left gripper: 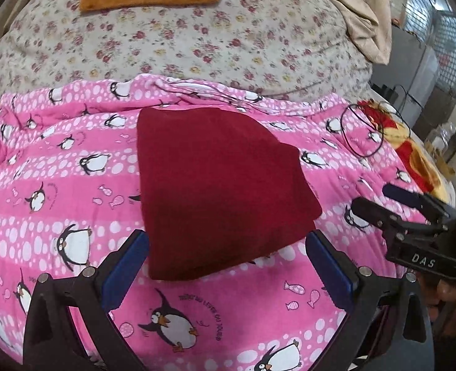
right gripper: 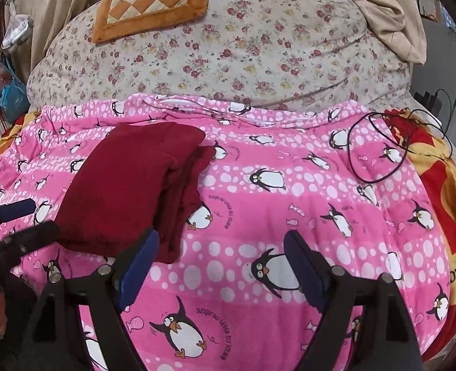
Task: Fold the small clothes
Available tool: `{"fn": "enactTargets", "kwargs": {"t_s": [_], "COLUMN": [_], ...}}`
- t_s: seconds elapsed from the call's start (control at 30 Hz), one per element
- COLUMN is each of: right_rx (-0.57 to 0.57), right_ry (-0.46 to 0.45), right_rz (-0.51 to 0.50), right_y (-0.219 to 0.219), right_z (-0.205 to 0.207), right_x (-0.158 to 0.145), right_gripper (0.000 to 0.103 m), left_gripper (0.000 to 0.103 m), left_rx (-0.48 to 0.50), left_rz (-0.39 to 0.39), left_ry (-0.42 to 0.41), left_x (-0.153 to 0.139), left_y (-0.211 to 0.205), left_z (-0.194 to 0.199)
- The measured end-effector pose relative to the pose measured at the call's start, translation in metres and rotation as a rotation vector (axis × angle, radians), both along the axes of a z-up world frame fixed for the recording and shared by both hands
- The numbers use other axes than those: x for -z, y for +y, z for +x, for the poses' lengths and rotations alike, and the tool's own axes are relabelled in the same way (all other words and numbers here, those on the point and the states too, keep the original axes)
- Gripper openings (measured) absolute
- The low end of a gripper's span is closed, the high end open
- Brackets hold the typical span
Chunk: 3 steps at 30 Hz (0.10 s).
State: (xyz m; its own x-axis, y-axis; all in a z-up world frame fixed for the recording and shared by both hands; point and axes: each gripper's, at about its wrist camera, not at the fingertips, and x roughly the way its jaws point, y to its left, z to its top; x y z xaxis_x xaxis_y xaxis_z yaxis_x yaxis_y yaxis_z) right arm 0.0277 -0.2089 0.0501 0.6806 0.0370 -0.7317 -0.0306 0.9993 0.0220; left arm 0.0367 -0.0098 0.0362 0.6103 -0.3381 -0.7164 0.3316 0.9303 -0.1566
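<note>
Folded red garment [left gripper: 221, 191] lies free between wide left gripper [left gripper: 228, 266] — beside wide right gripper [right gripper: 221, 262].

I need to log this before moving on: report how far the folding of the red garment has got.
Done: the dark red garment lies folded in stacked layers on the pink penguin blanket. In hand: nothing; the left gripper and right gripper are both open and empty. Left: perhaps squaring the uneven layered edge; no other clothes show.
</note>
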Motion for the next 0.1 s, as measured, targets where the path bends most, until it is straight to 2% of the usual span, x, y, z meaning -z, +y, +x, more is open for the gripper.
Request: {"fn": "enactTargets", "kwargs": {"t_s": [0.1], "right_rx": [-0.004], "right_ry": [0.000], "right_rz": [-0.009], "right_y": [0.0029], "right_z": [0.0010], "right_x": [0.0006], "right_gripper": [0.086], "left_gripper": [0.089], "left_rx": [0.022], "left_rz": [0.031], "left_ry": [-0.041], "left_x": [-0.0008], "left_y": [-0.0073], "left_z": [-0.0060]}}
